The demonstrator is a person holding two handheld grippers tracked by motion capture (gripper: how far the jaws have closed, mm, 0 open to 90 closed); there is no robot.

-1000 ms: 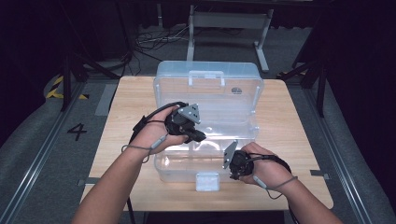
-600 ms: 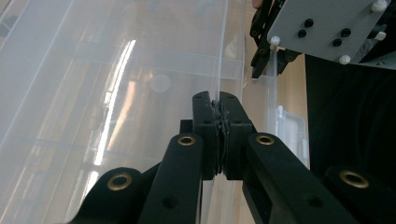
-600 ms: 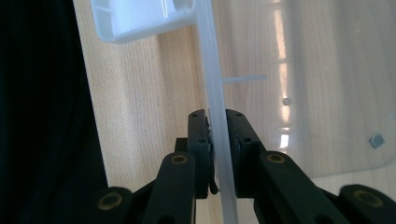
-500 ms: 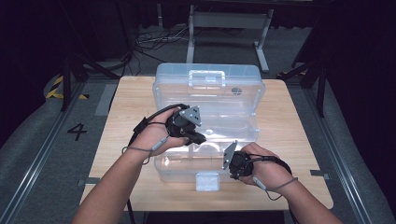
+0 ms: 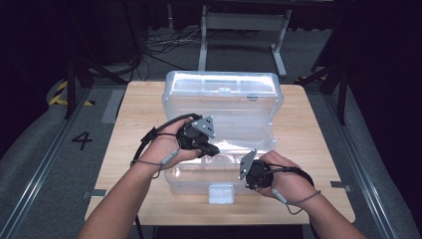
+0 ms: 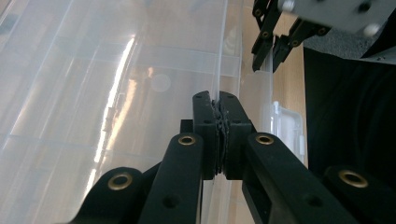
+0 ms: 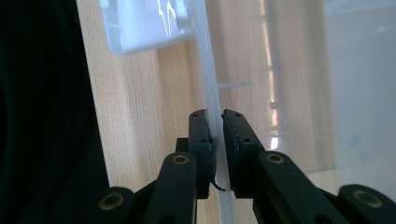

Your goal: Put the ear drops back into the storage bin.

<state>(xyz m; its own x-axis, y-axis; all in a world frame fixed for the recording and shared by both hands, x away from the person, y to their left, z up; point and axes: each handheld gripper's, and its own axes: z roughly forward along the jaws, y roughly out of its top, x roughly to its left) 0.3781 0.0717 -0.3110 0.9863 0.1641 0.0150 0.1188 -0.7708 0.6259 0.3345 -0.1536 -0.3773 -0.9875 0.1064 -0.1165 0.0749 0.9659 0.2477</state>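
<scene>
A clear plastic box (image 5: 224, 99) lies open on the wooden table (image 5: 134, 114). Its taller back half carries a handle, and its lower front half (image 5: 199, 177) has a white latch (image 5: 221, 193). My left gripper (image 5: 211, 149) reaches in from the left, and in the left gripper view it (image 6: 218, 100) is shut on a thin clear edge of the box (image 6: 219, 56). My right gripper (image 5: 245, 175) is at the front rim, right of the latch. In the right gripper view it (image 7: 217, 116) clamps the clear rim (image 7: 205, 60), just below the latch (image 7: 144, 23).
The box takes up the middle of the table, with bare wood on either side and a narrow strip in front. Dark floor, cables (image 5: 164, 42) and a metal stand (image 5: 239, 22) lie beyond the far edge. In the left gripper view the right gripper (image 6: 271, 42) stands close ahead.
</scene>
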